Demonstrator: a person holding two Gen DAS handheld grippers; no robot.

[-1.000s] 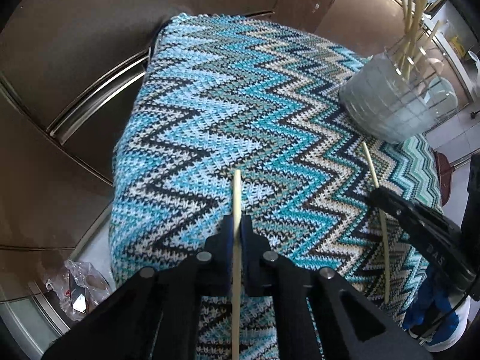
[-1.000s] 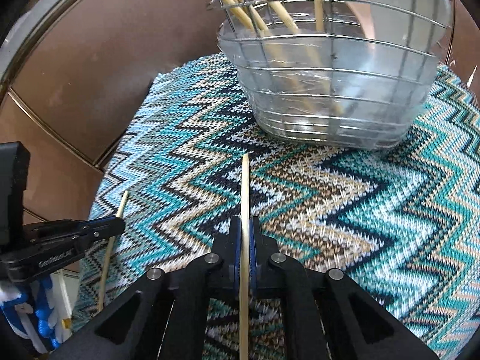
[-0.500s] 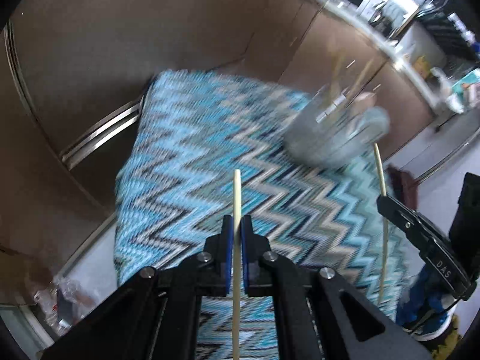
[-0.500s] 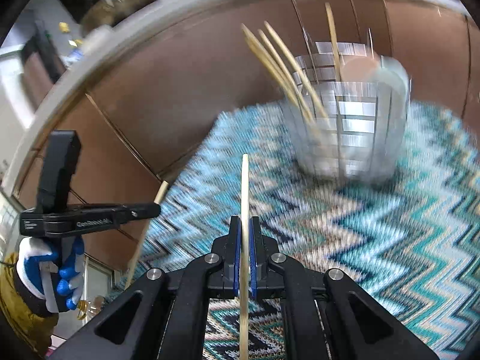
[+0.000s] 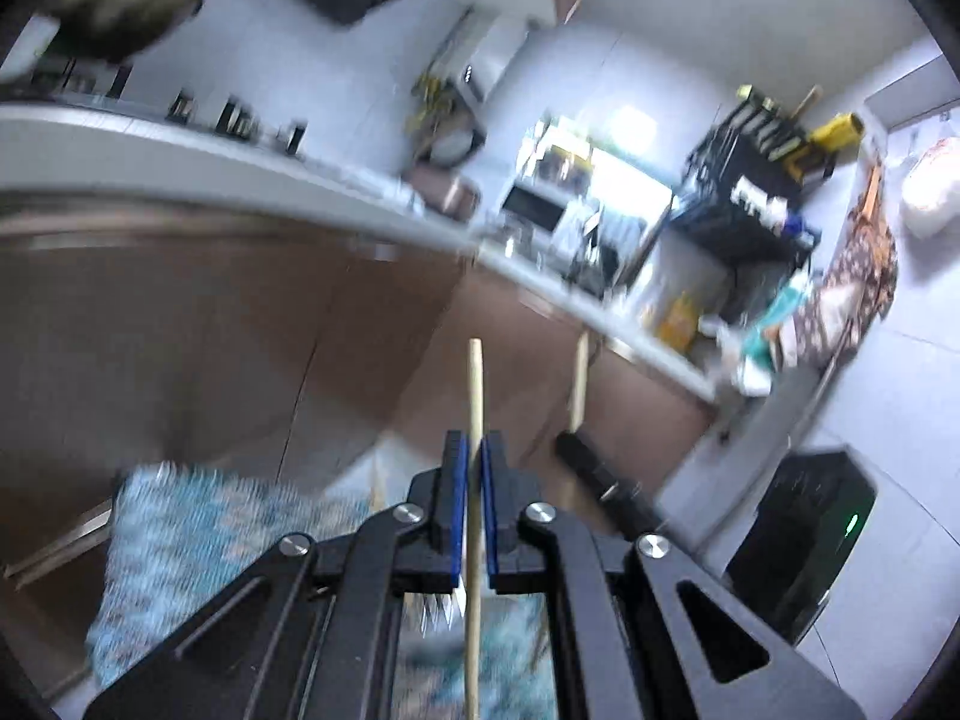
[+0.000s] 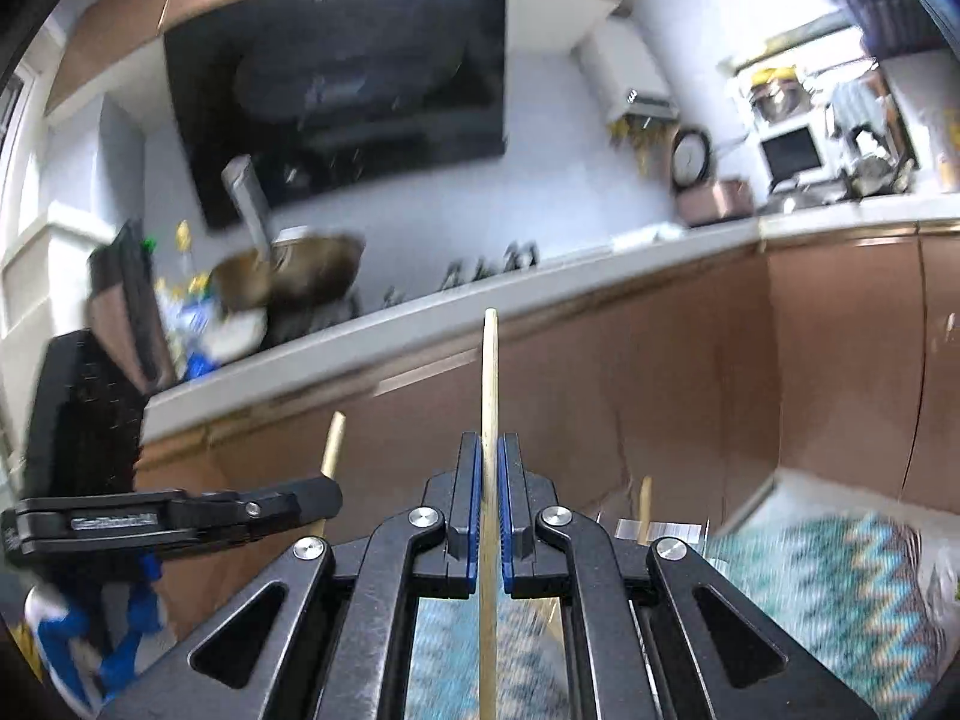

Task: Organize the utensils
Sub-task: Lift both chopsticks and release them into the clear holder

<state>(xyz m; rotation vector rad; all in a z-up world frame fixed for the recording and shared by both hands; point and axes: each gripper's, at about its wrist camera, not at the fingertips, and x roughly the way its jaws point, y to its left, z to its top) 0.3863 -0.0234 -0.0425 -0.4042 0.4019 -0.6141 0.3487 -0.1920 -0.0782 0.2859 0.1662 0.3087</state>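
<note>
Keeping both tongs, left [image 5: 474, 474] and right [image 6: 491, 468], clamped on their chopsticks [image 5: 475, 396] [image 6: 489, 384], lower each tip-first into the holder.

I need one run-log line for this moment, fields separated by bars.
left gripper: shut on chopstick | right gripper: shut on second chopstick | both raised, aimed at cabinets | cloth below

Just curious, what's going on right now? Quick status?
Left hand-held gripper shut on chopstick. Right hand-held gripper shut on second chopstick. Both raised; nothing blocking.
</note>
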